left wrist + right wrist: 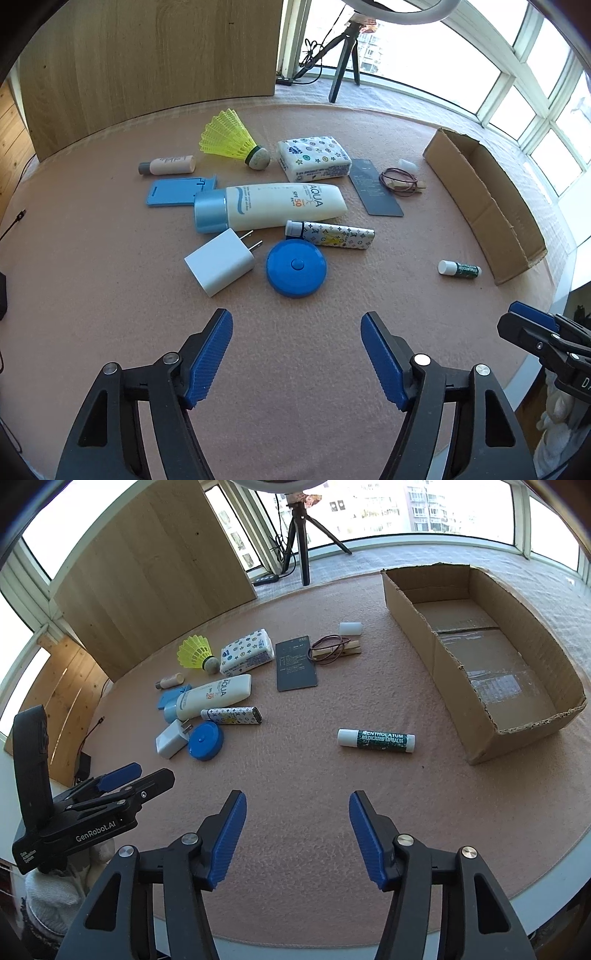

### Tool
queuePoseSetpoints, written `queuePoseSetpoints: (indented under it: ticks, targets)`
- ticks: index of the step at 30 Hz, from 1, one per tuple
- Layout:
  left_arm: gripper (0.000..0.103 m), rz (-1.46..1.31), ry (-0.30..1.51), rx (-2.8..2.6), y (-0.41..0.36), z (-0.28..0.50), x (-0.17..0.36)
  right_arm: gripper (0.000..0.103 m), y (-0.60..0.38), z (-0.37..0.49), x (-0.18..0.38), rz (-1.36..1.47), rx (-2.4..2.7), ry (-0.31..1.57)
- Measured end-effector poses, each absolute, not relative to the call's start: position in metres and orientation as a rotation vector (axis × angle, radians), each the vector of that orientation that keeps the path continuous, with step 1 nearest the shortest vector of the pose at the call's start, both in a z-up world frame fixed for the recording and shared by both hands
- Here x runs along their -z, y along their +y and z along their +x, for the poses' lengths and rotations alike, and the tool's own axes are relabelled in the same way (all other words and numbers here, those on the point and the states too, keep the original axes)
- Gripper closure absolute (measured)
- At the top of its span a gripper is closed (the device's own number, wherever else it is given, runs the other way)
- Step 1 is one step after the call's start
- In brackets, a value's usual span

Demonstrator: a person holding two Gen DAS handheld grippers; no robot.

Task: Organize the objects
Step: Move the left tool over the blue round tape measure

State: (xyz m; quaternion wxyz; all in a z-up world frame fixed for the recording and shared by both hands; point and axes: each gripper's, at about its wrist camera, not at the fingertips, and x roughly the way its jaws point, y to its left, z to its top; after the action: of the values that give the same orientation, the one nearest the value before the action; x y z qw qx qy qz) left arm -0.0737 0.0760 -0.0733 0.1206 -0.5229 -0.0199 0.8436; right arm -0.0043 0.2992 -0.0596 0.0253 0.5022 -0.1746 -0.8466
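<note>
The left tool (296, 356) hangs with its jaws apart, gripping nothing, above the pink tabletop (92, 277). Just past it lie a blue tape measure (296, 269) and a white charger (221, 261). The right tool (297, 836) is released too, holding nothing. Ahead of it lies a lip balm (376, 740), beside the cardboard box (454, 686). The box has nothing in it.
</note>
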Motion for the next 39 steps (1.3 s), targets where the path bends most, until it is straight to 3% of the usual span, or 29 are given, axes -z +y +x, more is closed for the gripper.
queuePoseSetpoints:
  ticks: [4, 21, 23, 39]
  targets:
    - [0.044, -1.568, -0.087, -2.426, 0.079, -0.094, 0.083, 0.049, 0.301, -0.005, 0.061, 1.562, 2.623, -0.545]
    - [0.044, -1.637, -0.074, -2.390, 0.099, -0.149, 0.116, 0.049, 0.328, 0.010, 0.068, 1.591, 2.671, -0.622]
    - [0.049, -1.645, -0.067, -2.378, 0.101, -0.151, 0.121, 0.049, 0.330, 0.011, 0.068, 1.594, 2.671, -0.624]
    - [0.049, -1.586, -0.094, -2.353, 0.122, -0.095, 0.125, 0.049, 0.320, 0.002, 0.073, 1.607, 2.634, -0.591]
